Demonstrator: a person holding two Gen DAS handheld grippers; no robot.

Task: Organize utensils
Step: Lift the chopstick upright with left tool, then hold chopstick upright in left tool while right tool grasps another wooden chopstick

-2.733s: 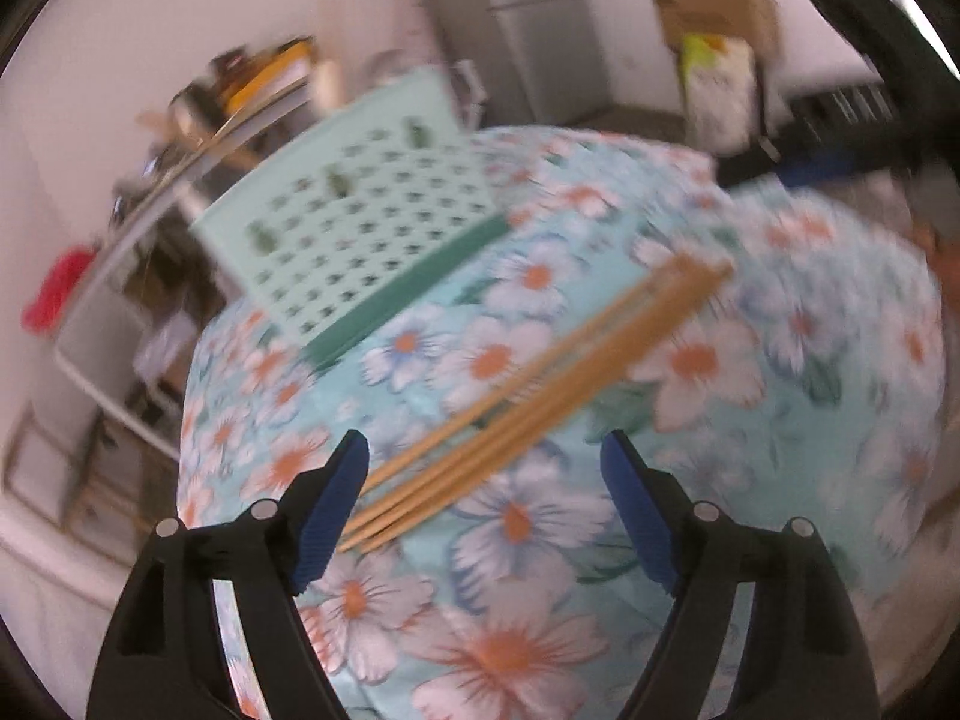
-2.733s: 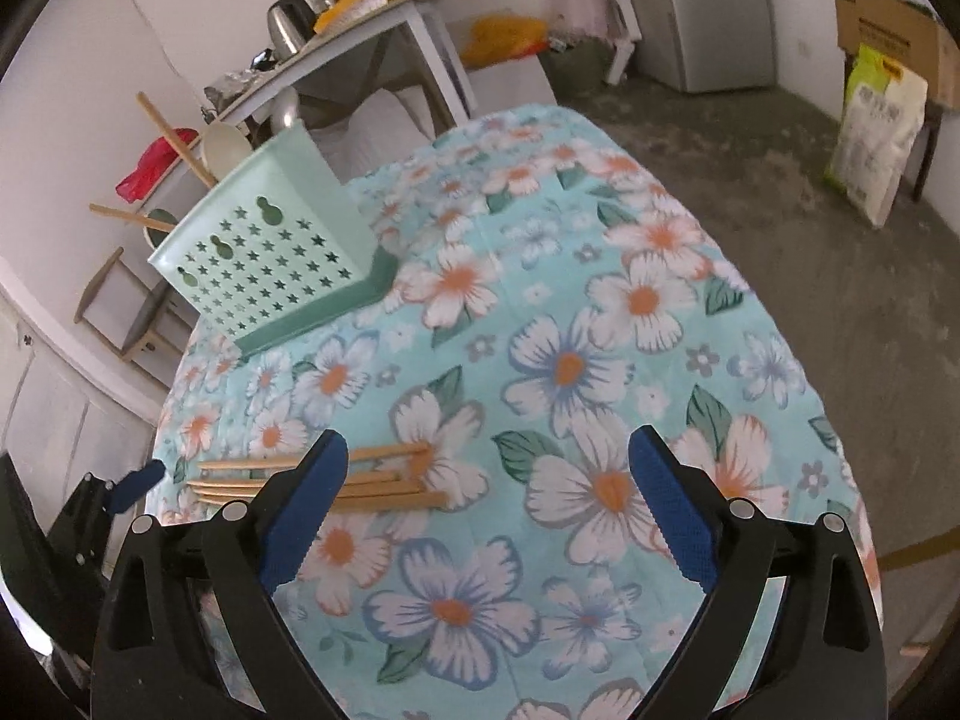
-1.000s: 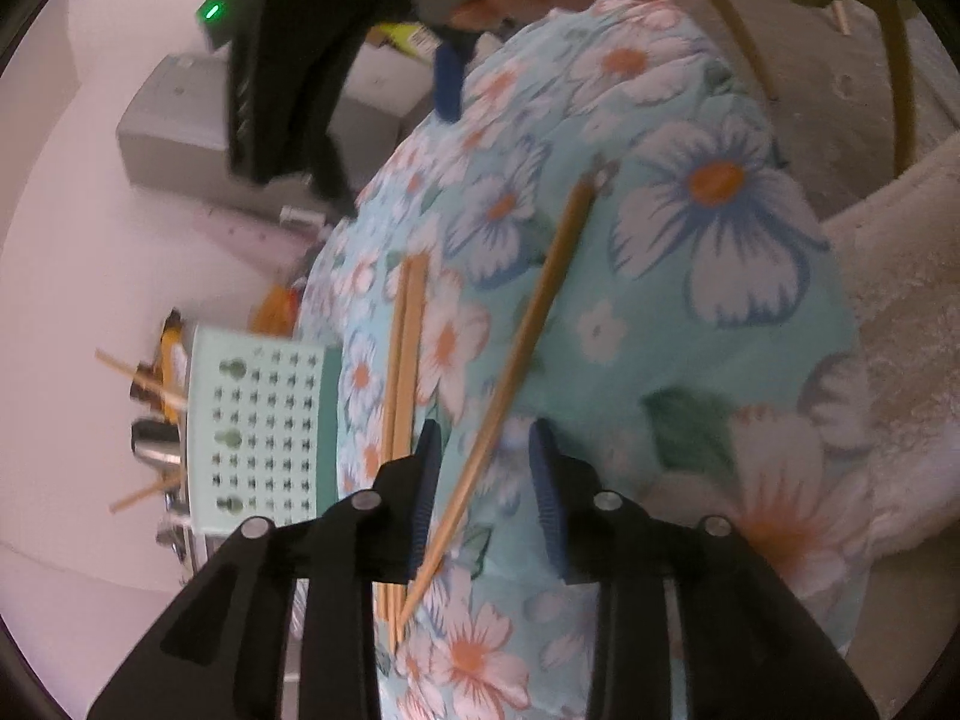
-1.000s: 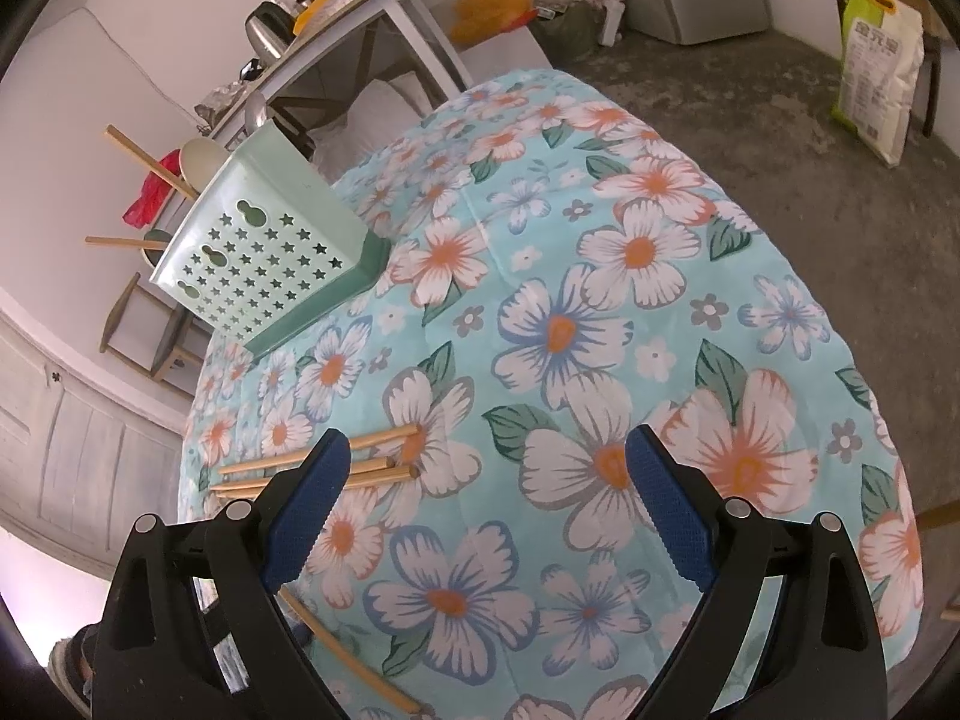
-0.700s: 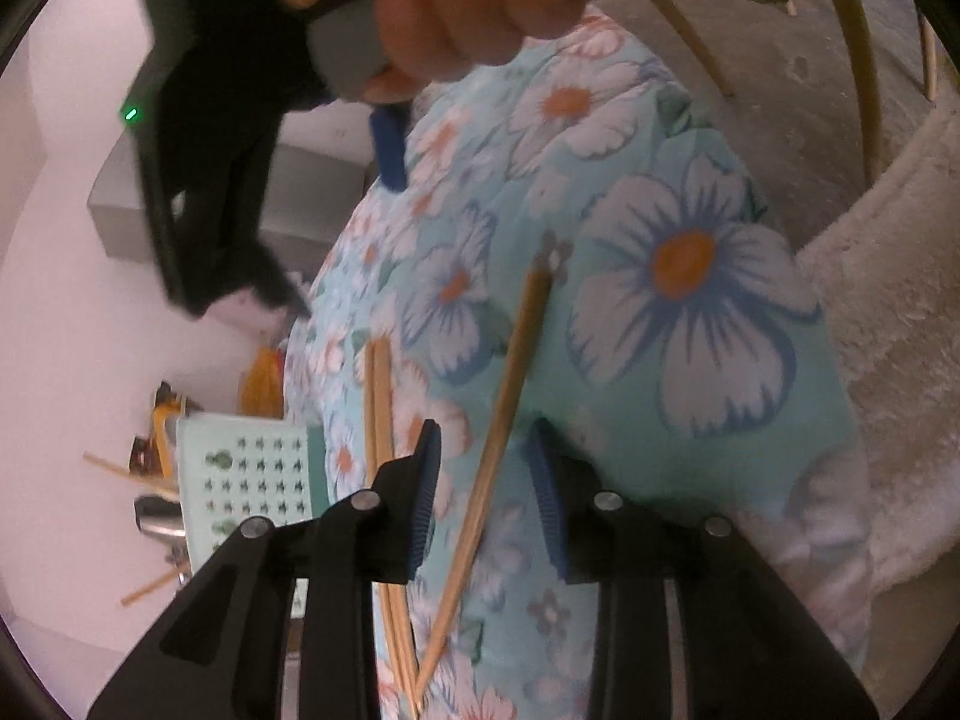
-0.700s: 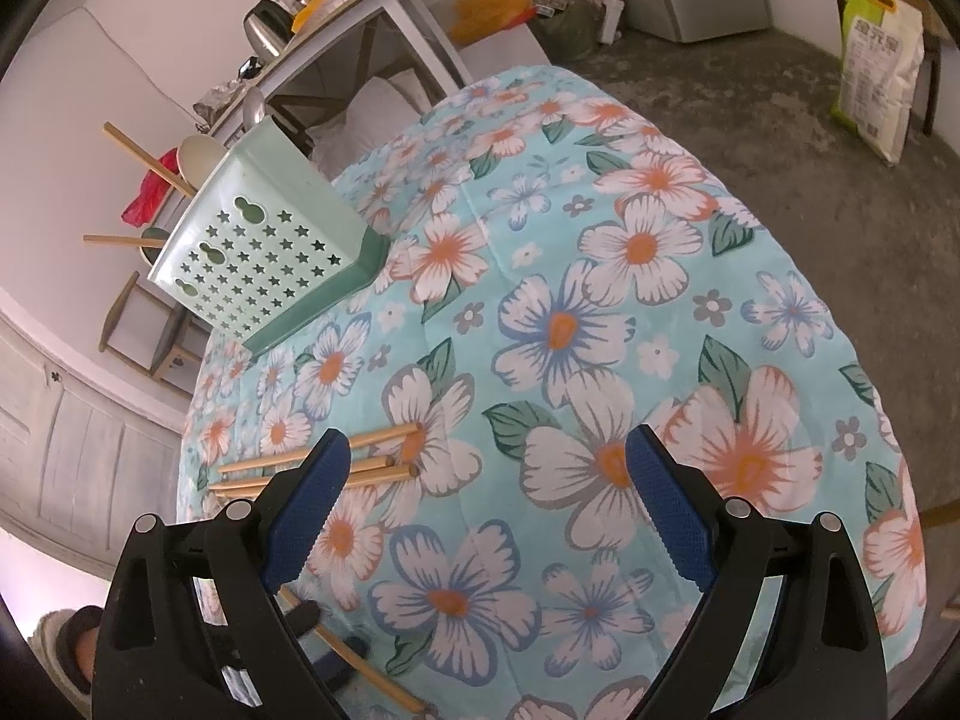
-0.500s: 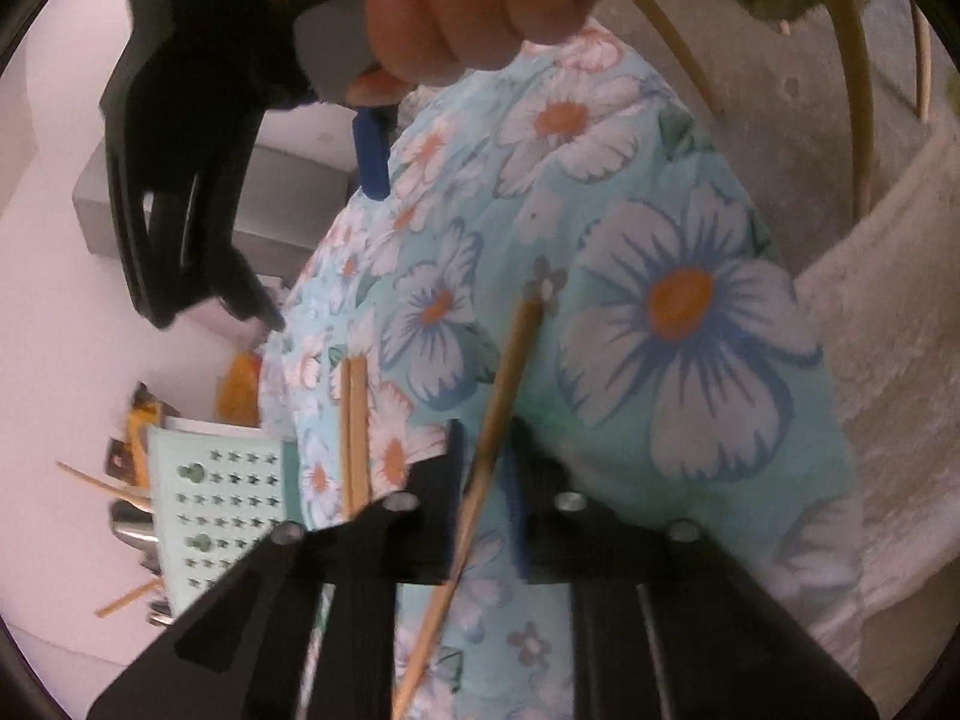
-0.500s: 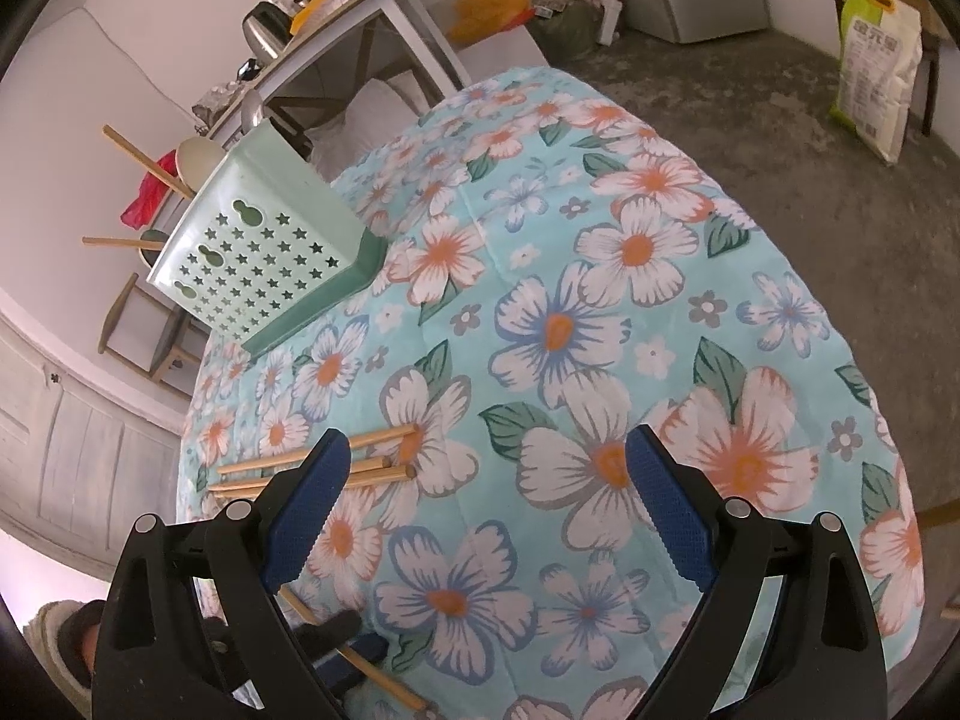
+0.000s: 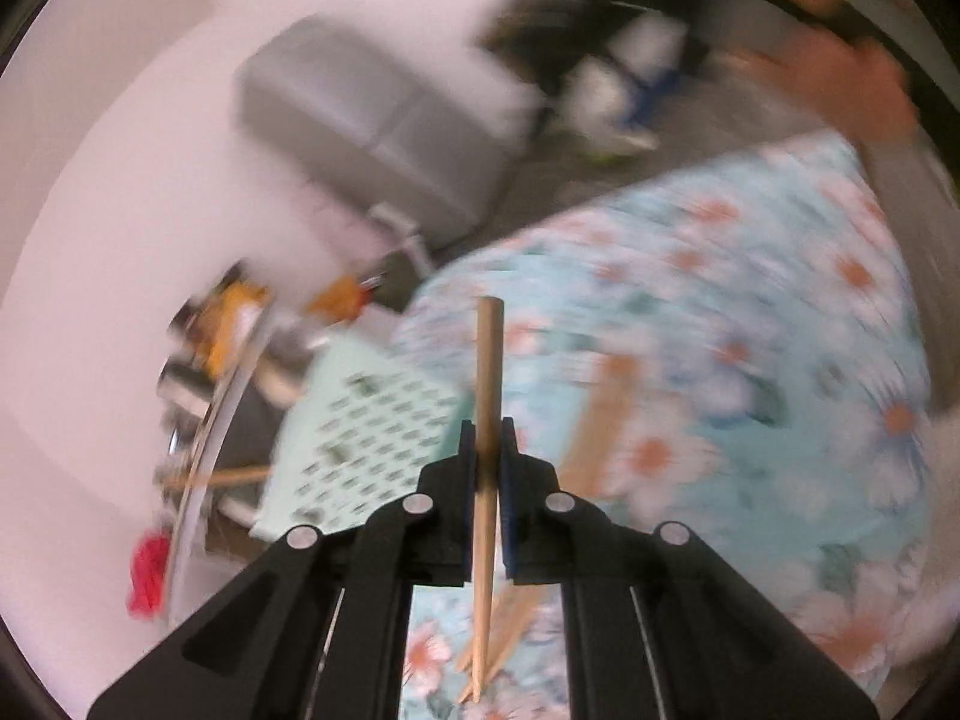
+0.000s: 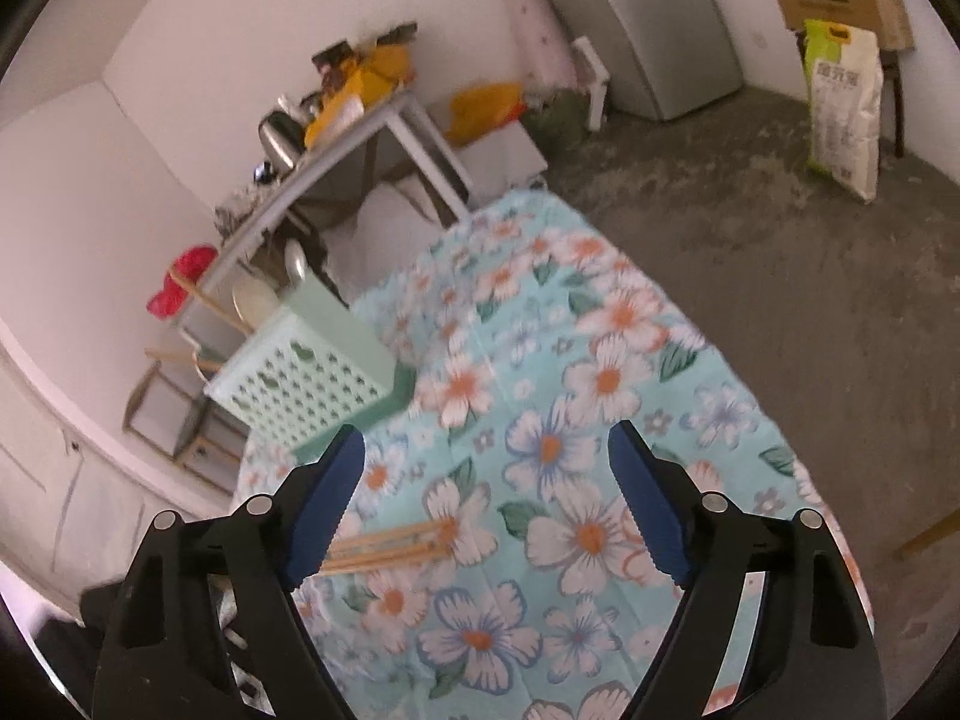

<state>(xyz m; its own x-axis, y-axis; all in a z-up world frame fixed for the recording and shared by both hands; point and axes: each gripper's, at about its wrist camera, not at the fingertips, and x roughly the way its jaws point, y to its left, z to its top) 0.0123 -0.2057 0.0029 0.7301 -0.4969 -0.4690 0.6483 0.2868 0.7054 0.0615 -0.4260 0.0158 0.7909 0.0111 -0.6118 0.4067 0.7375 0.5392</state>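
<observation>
Pinched between our left gripper's (image 9: 487, 450) blue-padded jaws is a single tapered wooden chopstick (image 9: 487, 420), held near its middle so both ends stick out, blunt end forward and thin tip back toward us. We judge that mid-length hold is meant to keep it balanced for the carry. Just below its tip, the remaining wooden chopsticks (image 9: 510, 624) lie bundled on the turquoise floral tablecloth (image 9: 750, 420). Farther off stands the mint-green perforated plastic utensil basket (image 9: 366, 438), which looks like the place this stick is headed.

Our right gripper (image 10: 487, 507) hangs wide open and empty above the cloth, probably waiting its turn. Its view is sharp where the left one is smeared by motion: it shows the chopstick bundle (image 10: 390, 546) lying side by side, partly behind the near pad, and the basket (image 10: 306, 378) at the far table edge already holding a pale spoon and chopsticks leaning out. Only the left view shows the held stick.
</observation>
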